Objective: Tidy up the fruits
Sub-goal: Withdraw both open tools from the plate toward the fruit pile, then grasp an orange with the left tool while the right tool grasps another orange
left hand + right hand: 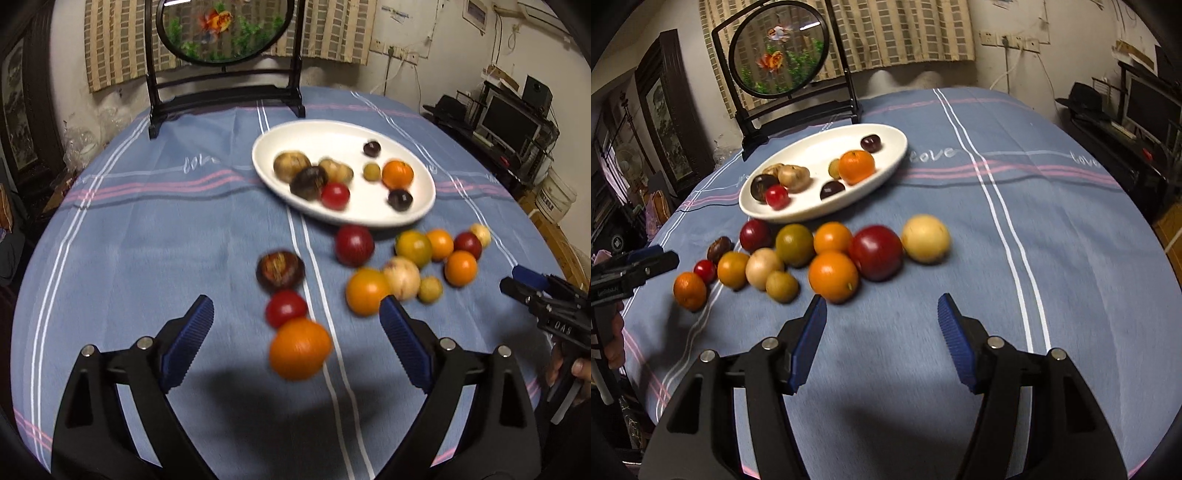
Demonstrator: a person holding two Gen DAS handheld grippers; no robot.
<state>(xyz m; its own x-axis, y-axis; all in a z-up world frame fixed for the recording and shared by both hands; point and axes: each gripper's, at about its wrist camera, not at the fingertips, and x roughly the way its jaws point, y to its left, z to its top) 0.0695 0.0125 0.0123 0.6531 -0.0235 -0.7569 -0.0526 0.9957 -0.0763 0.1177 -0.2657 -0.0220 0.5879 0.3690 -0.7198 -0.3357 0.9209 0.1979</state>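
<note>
Left claw: my left gripper (297,321) hangs released, jaws spread wide, grasping nothing, just above the cloth.
Right claw: my right gripper (882,310) is likewise released and empty, jaws apart over bare cloth.
Nearest fruit, left: an orange (300,349) sits between my left jaws, untouched, with a small red tomato (286,307) touching its far side and a dark brown fruit (280,270) beyond that.
Nearest fruit, right: a second orange (833,276) lies just ahead of my right claw's left finger, beside a large red plum (876,252) and a pale yellow fruit (925,238).
Loose group: about a dozen fruits lie clustered on the blue striped tablecloth (1052,258), many touching one another.
Plate: a white oval plate (424,173) lies just past the cluster and already carries several fruits, with bare room left.
Progress, as I judge it: partly done; more fruit lies off the plate than on it.
Handling, judged: all are round, light and ready to roll; orange rind is firm and gives grip, tomato and plum skins look smooth, soft and easy to bruise.
Where to hold: across the widest middle, pads on opposite sides, closed gently.
Risk: neighbours touch, so a finger sliding in may set them rolling.
Background: a round painted screen (779,51) stands behind the plate.
</note>
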